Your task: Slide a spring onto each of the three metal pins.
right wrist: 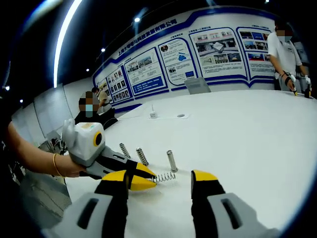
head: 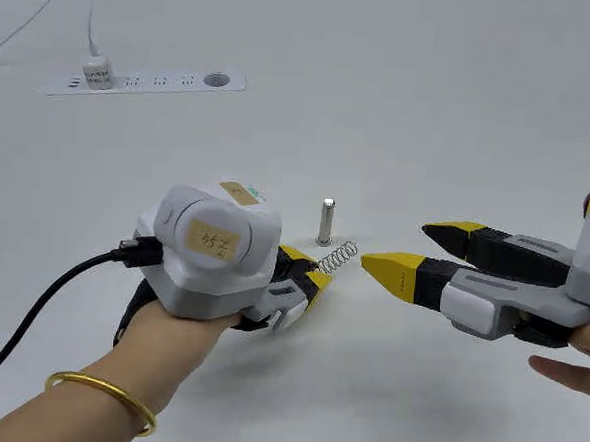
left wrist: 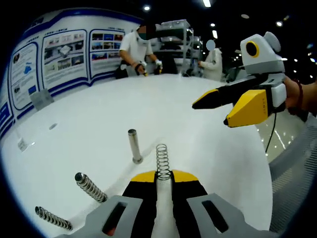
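Left gripper [head: 317,274] clamped a spring [head: 338,256] just beside the bare pin [head: 327,221]; right gripper [head: 395,245] hovered close, jaws spread.

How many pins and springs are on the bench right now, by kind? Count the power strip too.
Metal pins: 3 (bare pin; two sprung pins)
Springs: 3 (one on each of the sprung pins; loose spring held by the left gripper)
Power strip: 1
Total: 7
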Demonstrator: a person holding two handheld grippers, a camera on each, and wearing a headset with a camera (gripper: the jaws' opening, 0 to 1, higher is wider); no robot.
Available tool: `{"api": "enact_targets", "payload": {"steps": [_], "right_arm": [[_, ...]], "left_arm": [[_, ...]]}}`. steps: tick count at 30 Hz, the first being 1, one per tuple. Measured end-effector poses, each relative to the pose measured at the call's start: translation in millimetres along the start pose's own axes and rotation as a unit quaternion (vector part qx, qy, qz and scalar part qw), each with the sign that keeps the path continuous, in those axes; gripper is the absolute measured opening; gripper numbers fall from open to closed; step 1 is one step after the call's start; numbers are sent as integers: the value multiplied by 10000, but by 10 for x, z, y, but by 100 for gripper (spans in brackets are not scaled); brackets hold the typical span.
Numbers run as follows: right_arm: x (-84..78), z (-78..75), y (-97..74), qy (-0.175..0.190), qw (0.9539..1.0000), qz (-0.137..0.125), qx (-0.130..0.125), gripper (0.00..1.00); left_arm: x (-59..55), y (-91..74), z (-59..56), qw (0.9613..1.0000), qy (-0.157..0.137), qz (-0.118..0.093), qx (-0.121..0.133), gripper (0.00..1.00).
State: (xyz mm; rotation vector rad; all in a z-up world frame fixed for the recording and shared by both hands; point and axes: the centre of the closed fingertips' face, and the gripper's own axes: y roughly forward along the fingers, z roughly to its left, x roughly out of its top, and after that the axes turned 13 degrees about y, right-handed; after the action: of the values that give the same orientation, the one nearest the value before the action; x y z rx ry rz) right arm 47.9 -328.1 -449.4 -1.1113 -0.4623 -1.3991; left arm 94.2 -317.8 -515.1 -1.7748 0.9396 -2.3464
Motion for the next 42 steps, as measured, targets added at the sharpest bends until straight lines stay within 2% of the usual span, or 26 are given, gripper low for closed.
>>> {"api": "enact_targets", "payload": {"steps": [6,8,11,13,15,21,25,31,35,38,42], "right_arm": [[68,50,2,117,9999,-73,79,51],[91,76,7,163,9997,-85,136,51],[125,110,19,353,9990,-115,233,50],[142,134,29,485,9983,-144,301,50],[149,173,36,588,9974,-149,396,49],[166,308,78,1027,9923,-155,679,44],[153,359,103,1122,9906,-111,772,42],[155,484,140,1506,9830,-74,1050,35],[154,564,166,1605,9800,-44,1178,30],[170,633,179,1789,9749,-63,1321,28],[199,719,188,2132,9646,-96,1546,24]], "left_arm": [[161,-146,-16,9989,-320,-346,-5,10],[217,-203,-22,9972,-530,-527,-15,10],[265,-292,-31,9953,-662,-702,-18,10],[330,-356,-38,9929,-721,-947,-28,10],[323,-402,-41,9927,-715,-969,-12,10],[406,-543,-85,9907,-621,-1213,-5,10],[470,-613,-110,9893,-532,-1356,-18,10],[536,-717,-132,9878,-432,-1496,5,10],[573,-773,-132,9871,-419,-1547,43,10],[625,-824,-142,9856,-401,-1644,30,10],[673,-875,-143,9843,-390,-1719,49,10]]}}
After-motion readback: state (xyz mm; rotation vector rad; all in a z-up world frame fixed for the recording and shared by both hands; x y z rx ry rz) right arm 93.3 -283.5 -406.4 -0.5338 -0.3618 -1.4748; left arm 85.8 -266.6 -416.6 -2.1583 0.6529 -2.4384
